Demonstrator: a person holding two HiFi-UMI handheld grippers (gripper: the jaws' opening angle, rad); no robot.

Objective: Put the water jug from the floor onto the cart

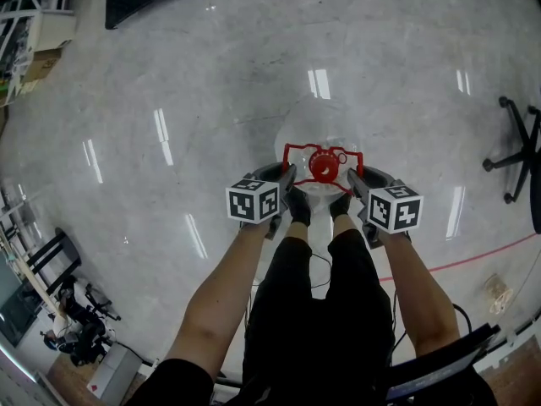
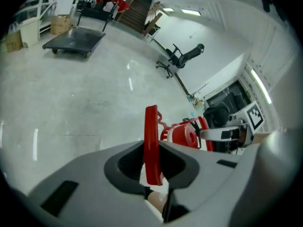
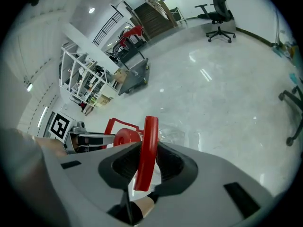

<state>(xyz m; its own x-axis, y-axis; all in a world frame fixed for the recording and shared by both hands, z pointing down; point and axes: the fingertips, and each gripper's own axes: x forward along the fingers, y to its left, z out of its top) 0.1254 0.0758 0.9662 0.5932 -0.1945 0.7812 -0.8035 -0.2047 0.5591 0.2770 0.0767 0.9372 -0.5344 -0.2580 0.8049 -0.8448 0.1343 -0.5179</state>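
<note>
The clear water jug (image 1: 317,121) stands on the floor right in front of my feet, with a red cap (image 1: 324,166) inside a red carrying frame (image 1: 292,149). My left gripper (image 1: 287,180) is at the frame's left side and my right gripper (image 1: 355,183) at its right side. In the left gripper view a red handle bar (image 2: 151,126) sits upright between the jaws of the left gripper (image 2: 152,160), gripped. In the right gripper view the other red bar (image 3: 150,136) is held the same way by the right gripper (image 3: 146,162). The dark flat cart (image 2: 75,38) stands far off across the floor.
A black office chair (image 1: 520,155) stands to the right, beside a red line (image 1: 473,259) on the floor. Shelving (image 3: 85,82) and cardboard boxes (image 2: 59,23) line the far side near the cart. Shiny grey floor lies between the jug and the cart.
</note>
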